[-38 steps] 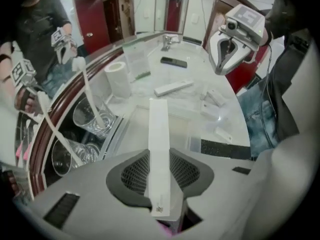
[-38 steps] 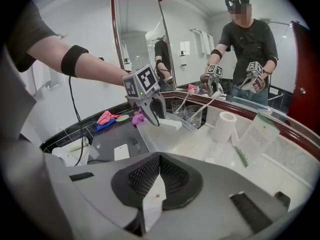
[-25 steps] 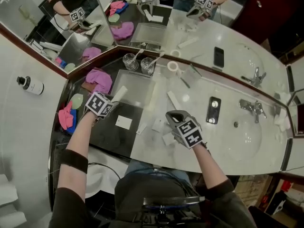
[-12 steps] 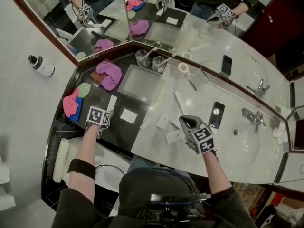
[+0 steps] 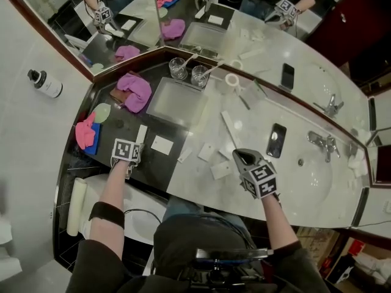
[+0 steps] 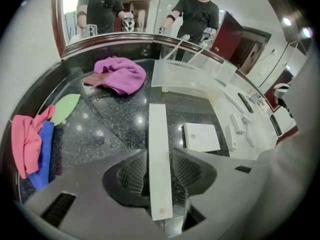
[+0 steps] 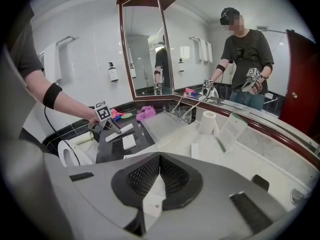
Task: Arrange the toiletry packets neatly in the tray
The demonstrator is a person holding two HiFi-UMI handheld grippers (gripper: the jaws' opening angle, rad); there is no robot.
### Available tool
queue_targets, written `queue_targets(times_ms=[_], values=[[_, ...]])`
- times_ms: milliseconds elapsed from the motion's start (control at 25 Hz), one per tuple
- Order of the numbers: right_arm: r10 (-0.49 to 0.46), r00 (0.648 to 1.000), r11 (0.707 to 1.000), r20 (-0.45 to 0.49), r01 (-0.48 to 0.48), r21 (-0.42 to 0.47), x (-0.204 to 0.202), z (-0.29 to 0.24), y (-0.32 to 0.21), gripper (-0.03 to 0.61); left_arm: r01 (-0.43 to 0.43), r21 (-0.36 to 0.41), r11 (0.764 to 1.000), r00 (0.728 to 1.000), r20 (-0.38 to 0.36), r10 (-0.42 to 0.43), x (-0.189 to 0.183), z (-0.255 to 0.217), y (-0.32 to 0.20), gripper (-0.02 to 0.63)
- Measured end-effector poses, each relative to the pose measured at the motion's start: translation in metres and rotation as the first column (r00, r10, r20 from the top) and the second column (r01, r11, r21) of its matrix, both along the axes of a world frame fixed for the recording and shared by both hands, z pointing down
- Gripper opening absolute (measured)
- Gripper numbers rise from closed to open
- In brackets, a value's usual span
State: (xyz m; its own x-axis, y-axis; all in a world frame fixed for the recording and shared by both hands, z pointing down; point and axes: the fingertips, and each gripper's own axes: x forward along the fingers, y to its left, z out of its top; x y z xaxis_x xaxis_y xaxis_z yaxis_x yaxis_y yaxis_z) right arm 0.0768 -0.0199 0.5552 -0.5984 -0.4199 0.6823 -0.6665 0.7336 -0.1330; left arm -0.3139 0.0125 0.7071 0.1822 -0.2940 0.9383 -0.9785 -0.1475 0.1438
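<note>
Left hand-held gripper (image 6: pixel 159 153) astride long packet (image 6: pixel 159 126); jaws narrow, just been opening, pads seem off it. Packet flat on dark left end of desk (image 6: pixel 110 129), long axis pointing ahead at tray (image 6: pixel 170 79) by back edge. Right hand-held gripper (image 7: pixel 156 176) pinches small packet (image 7: pixel 152 202), farther from tray.

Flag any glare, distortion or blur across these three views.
Head view: sharp and evenly lit; the mirror doubles the scene. Left gripper view: fisheye bowing, dark corners, lamp speckle on the black counter. Right gripper view: same bowing and dark corners, no motion blur.
</note>
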Motion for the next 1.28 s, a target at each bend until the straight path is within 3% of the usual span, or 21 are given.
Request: queue_targets(times_ms=[80,160,320,440,640,960,1120,1280], values=[[0.005,1.000,1.000,-0.003,-0.005,-0.007,0.001,0.003,0.003,0.017,0.008,0.022,1.000,1.000,0.006,-0.008,-0.001,0.000,-0.002,0.237],[0.008,1.000,1.000,-0.004,-0.008,-0.012,0.001,0.006,0.005,0.017,0.015,0.057,0.998,1.000,0.017,-0.016,-0.004,-0.004,-0.006,0.275],[0.011,1.000,1.000,0.002,-0.011,-0.011,-0.001,0.006,0.005,0.017,0.012,0.159,0.987,0.999,0.039,-0.018,-0.006,-0.027,-0.016,0.276],[0.014,1.000,1.000,0.017,-0.014,0.002,-0.001,0.002,0.001,0.017,-0.018,0.272,0.962,1.000,-0.007,0.020,0.009,-0.054,-0.025,0.276],[0.022,0.998,0.999,0.055,-0.024,0.033,0.003,-0.010,-0.009,0.017,-0.079,0.444,0.893,0.994,-0.035,0.105,0.048,-0.123,-0.028,0.274],[0.052,0.989,0.991,0.140,-0.069,0.119,0.024,-0.050,-0.022,0.017,-0.151,0.681,0.716,0.980,0.009,0.198,0.121,-0.239,-0.020,0.040],[0.070,0.980,0.983,0.187,-0.100,0.157,0.037,-0.070,-0.026,0.017,-0.118,0.739,0.664,0.981,-0.018,0.195,0.147,-0.278,-0.013,0.002],[0.092,0.972,0.974,0.218,-0.133,0.183,0.052,-0.086,-0.023,0.017,-0.089,0.769,0.633,0.981,-0.044,0.191,0.167,-0.300,-0.003,0.002]])
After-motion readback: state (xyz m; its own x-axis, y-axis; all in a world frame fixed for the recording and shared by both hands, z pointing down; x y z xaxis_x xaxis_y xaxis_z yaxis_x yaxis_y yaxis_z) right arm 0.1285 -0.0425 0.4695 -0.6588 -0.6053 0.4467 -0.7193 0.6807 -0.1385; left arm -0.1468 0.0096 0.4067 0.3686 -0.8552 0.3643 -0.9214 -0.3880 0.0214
